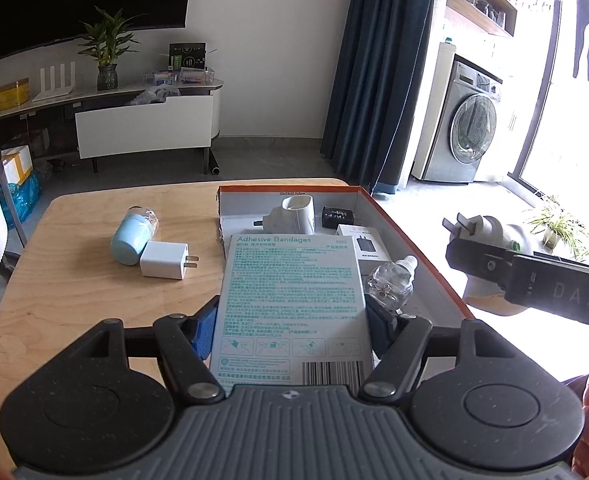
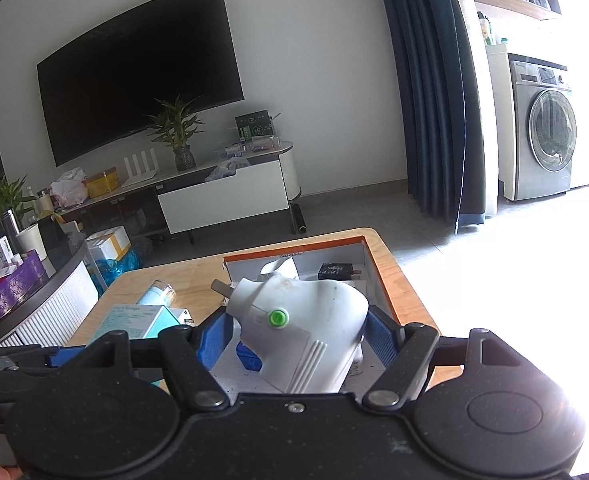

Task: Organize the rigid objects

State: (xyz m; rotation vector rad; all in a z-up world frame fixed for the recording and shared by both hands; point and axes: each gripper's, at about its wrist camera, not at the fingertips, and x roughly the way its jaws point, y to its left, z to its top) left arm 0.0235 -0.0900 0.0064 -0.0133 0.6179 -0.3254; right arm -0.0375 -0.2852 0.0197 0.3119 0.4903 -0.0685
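The left hand-held gripper [image 1: 292,320] is squeezed onto the bandage box [image 1: 292,300], holding it over the near end of the orange tray [image 1: 410,236]. The right hand-held gripper [image 2: 294,340] is squeezed onto a white plug-in device [image 2: 306,332], also over the tray. A white charger [image 1: 164,260] and a blue bottle [image 1: 132,236] lie on the table [image 1: 74,280], left of the tray.

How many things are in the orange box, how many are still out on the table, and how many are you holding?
In the orange box: 4 (white plug-in device, black adapter, small white carton, clear bottle)
On the table: 2 (blue jar, white charger)
Held: 2 (bandage box, white plug-in device with green button)
Total: 8
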